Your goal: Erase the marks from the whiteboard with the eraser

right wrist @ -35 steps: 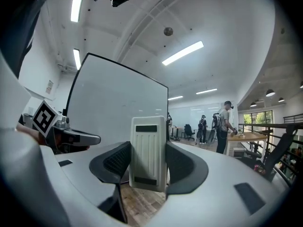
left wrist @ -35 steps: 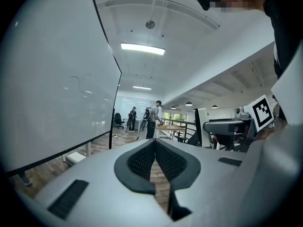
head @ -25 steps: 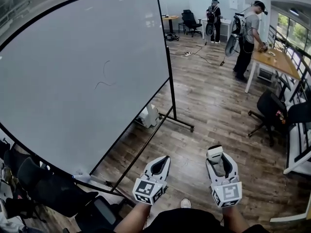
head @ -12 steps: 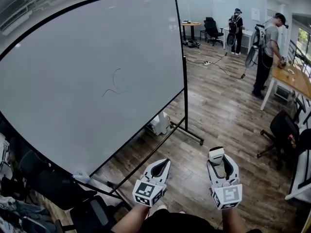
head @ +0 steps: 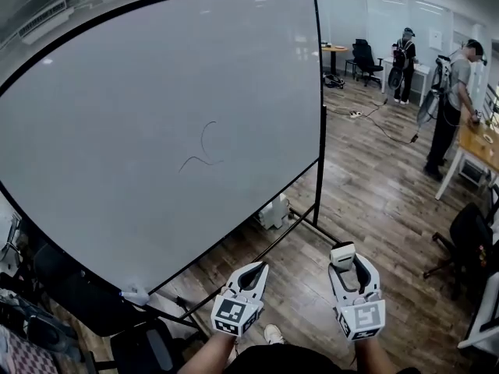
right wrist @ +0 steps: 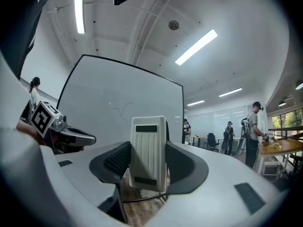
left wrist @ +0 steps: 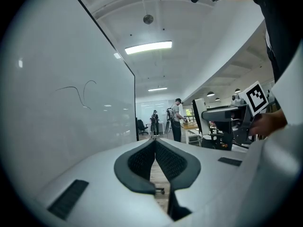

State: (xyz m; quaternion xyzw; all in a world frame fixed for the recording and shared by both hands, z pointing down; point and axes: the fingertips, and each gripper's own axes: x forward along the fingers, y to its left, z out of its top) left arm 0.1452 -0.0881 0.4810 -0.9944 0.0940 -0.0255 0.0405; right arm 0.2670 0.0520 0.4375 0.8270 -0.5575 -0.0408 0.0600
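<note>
A large whiteboard (head: 140, 107) on a wheeled stand fills the left of the head view. A thin dark curved mark (head: 201, 148) is drawn near its middle, and the mark (left wrist: 80, 91) also shows in the left gripper view. My right gripper (head: 345, 257) is held low, well short of the board, and is shut on a cream ribbed eraser (right wrist: 149, 152) that stands upright between its pads. My left gripper (head: 256, 269) hangs beside it, shut with nothing in it. In the left gripper view its pads (left wrist: 142, 160) meet at the tip.
The stand's black foot bar (head: 308, 224) runs across the wooden floor ahead. Dark chairs (head: 70, 310) crowd the lower left below the board. Two people (head: 452, 100) stand by a wooden table (head: 483, 142) at the right, and another office chair (head: 472, 244) is nearby.
The head view has swung, so the whiteboard and its mark sit further right and closer. Both grippers stay low in much the same pose, the right one still holding the eraser.
</note>
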